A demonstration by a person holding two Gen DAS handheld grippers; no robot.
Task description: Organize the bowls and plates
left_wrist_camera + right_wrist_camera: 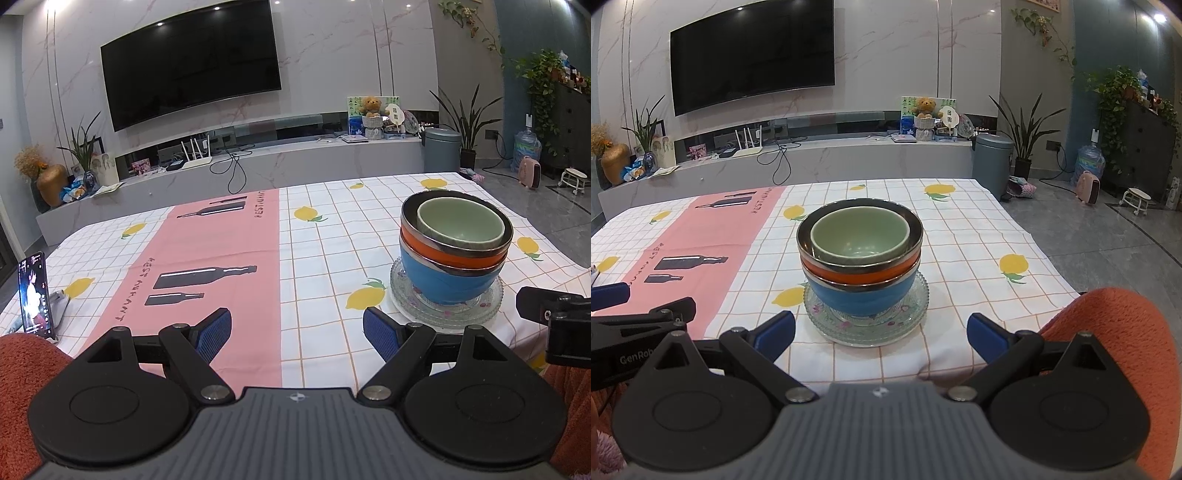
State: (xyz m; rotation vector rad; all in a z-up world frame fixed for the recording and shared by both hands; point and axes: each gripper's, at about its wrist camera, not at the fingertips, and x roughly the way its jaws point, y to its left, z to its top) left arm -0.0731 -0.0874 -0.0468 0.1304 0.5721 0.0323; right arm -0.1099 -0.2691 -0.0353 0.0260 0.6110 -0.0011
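Note:
A stack stands on the table: a green bowl [860, 236] nested in an orange bowl [860, 275], nested in a blue bowl [858, 299], on clear glass plates [866, 328]. The stack also shows in the left wrist view, green bowl [460, 225], orange bowl [436, 251], blue bowl [443, 282], glass plates [443, 312]. My left gripper [297, 332] is open and empty, left of the stack. My right gripper [881, 334] is open and empty, just in front of the stack.
The table has a white lemon-print cloth [960, 229] with a pink bottle-print runner [221, 258]. A phone [35, 293] stands at the table's left edge. The right gripper's body [554, 317] shows at the right of the left wrist view.

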